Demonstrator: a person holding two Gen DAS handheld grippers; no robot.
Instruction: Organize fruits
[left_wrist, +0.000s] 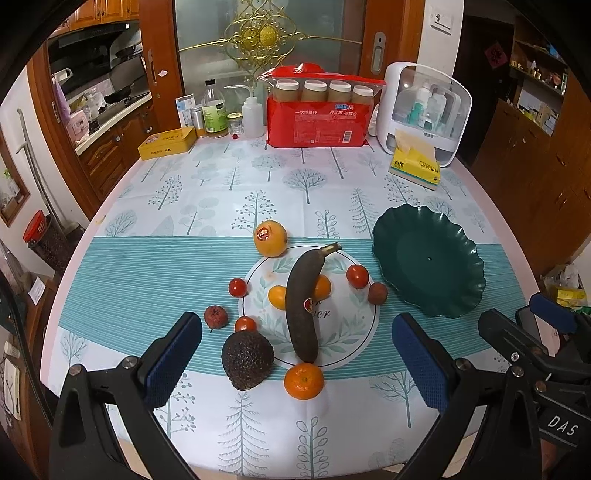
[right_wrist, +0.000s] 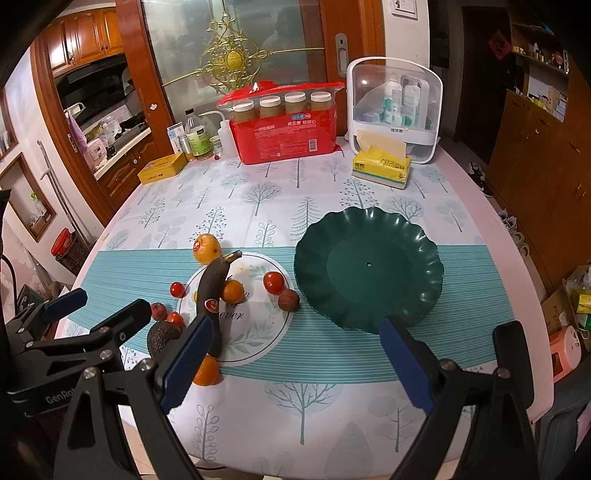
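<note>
Start of task — both grippers, left (left_wrist: 295, 354) & right (right_wrist: 295, 354), wide open, empty; fruit sits off green plate (right_wrist: 417, 295). Next, prob. grab banana (left_wrist: 301, 306).

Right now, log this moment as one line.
left gripper: open, empty | right gripper: open, empty | plate: empty | fruit: all on the cloth, banana included | step: none placed

Banana (left_wrist: 303, 301) lies lengthwise mid-table, stem pointing away. Orange (left_wrist: 270, 238) just beyond its stem, to the left; avocado (left_wrist: 246, 359) and mandarin (left_wrist: 303, 380) at its near end – avocado left of mandarin. Tomatoes scattered either side. Scalloped plate (left_wrist: 461, 295) off to the right, apart from the fruit – tissue pack (left_wrist: 415, 164) behind it
</note>
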